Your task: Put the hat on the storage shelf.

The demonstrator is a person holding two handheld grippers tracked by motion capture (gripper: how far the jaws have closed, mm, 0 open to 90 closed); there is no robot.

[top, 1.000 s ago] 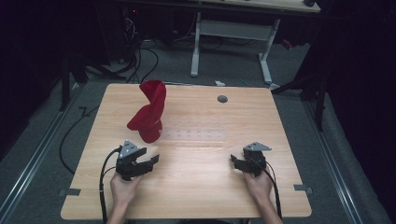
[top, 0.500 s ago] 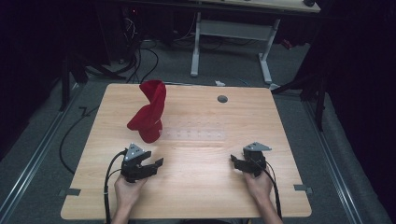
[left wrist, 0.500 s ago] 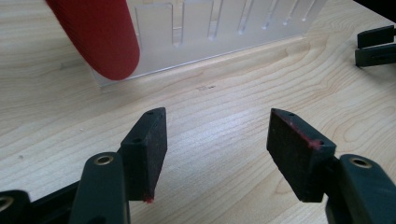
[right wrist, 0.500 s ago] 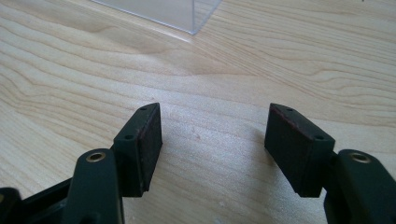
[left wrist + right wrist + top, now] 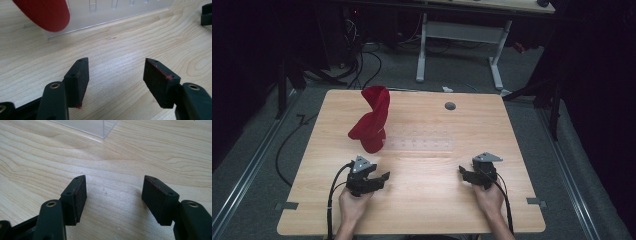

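Note:
A red cloth stands bunched and twisted upright on the left half of the wooden table, its lower end resting on a clear plastic rack. The left gripper view has the cloth's rounded red end at top left, over the clear rack. My left gripper rests on the table in front of the cloth, open and empty. My right gripper lies at the front right, also open with nothing between its jaws. A corner of the rack lies ahead of it.
A small grey round grommet sits near the table's far edge. A white-legged desk frame and dark cables are on the floor beyond. In the left gripper view the other gripper is at the right edge.
My left gripper has moved back toward the front edge and slightly right, away from the red cloth. The right gripper has stayed put.

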